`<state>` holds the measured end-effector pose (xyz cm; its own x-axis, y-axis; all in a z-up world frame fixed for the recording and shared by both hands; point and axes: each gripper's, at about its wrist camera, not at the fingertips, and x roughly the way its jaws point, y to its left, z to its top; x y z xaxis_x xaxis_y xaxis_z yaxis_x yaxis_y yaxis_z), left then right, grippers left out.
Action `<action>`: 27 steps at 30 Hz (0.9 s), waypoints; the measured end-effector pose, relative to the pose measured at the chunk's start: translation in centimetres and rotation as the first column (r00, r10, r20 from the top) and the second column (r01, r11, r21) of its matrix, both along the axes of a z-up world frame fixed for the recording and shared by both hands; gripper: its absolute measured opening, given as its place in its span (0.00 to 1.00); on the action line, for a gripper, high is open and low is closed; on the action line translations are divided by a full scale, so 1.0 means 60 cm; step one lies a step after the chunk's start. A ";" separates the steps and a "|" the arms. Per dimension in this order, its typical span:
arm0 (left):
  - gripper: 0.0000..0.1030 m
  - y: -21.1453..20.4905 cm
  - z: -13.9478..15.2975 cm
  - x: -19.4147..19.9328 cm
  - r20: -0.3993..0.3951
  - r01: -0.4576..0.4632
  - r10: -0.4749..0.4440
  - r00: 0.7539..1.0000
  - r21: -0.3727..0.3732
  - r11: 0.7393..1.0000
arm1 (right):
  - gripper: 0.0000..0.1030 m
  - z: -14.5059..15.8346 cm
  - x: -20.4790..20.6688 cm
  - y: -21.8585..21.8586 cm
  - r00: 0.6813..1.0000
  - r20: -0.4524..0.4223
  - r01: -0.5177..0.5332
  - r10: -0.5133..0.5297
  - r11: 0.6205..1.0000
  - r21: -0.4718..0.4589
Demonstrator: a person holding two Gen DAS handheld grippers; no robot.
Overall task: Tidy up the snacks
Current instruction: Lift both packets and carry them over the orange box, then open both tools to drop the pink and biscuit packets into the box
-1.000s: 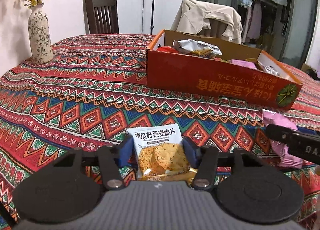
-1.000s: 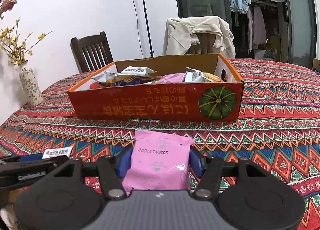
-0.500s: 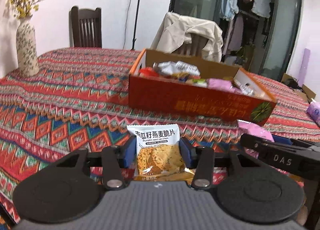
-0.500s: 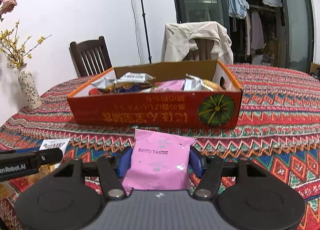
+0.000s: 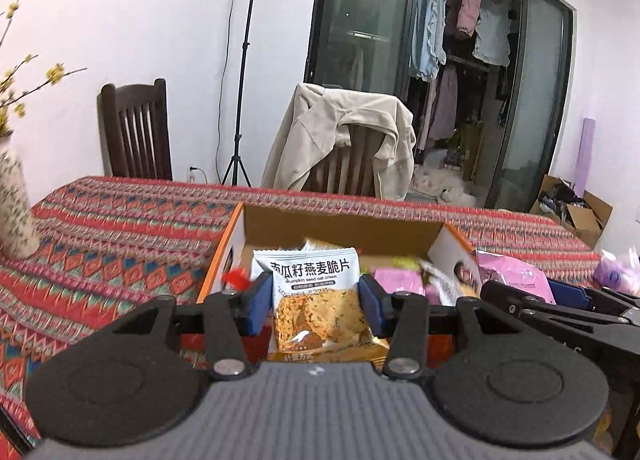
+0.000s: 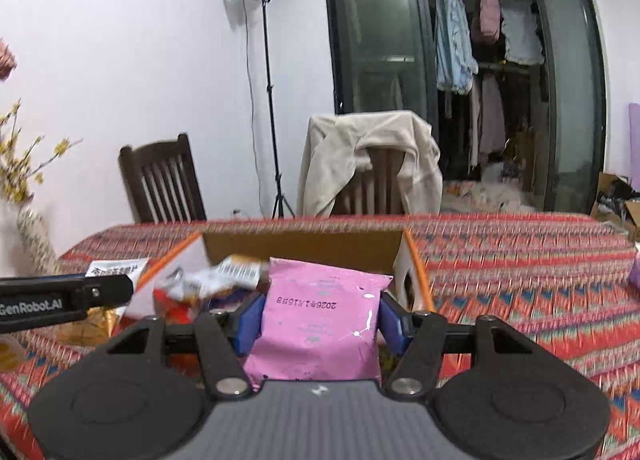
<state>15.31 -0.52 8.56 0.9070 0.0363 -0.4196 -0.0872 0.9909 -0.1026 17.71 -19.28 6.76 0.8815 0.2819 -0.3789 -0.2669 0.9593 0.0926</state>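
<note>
Grippers both grip: my left gripper (image 5: 316, 300) pinches the oat crisp packet (image 5: 320, 300) and my right gripper (image 6: 320, 320) the pink packet (image 6: 316, 324) (jaws half open). I see both packets raised at the near rim of the orange box (image 6: 416, 264), with bare tablecloth (image 6: 520, 280) on its right.

Even, cool indoor illumination with a ceiling light reflected as glare in the dark glass door (image 5: 360, 71); fisheye curvature bends the edges, corners vignette, and the tablecloth (image 6: 520, 260) shows motion blur.

Blk gripper (image 5: 316, 300) w/ blue pads (image 5: 258, 308)
</note>
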 end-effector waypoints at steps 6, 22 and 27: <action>0.47 -0.010 0.017 0.072 0.013 -0.013 0.013 1.000 0.004 1.000 | 0.58 0.017 0.068 -0.001 1.000 0.021 0.023 -0.023 1.000 0.012; 0.47 0.029 -0.085 0.237 -0.030 -0.062 0.062 0.998 0.001 0.998 | 0.58 -0.069 0.229 0.008 0.998 -0.034 0.044 -0.044 0.999 -0.003; 0.48 0.036 -0.093 0.240 -0.027 -0.020 0.019 0.999 -0.018 1.000 | 0.59 -0.079 0.235 0.003 0.998 -0.053 0.028 -0.027 1.000 0.014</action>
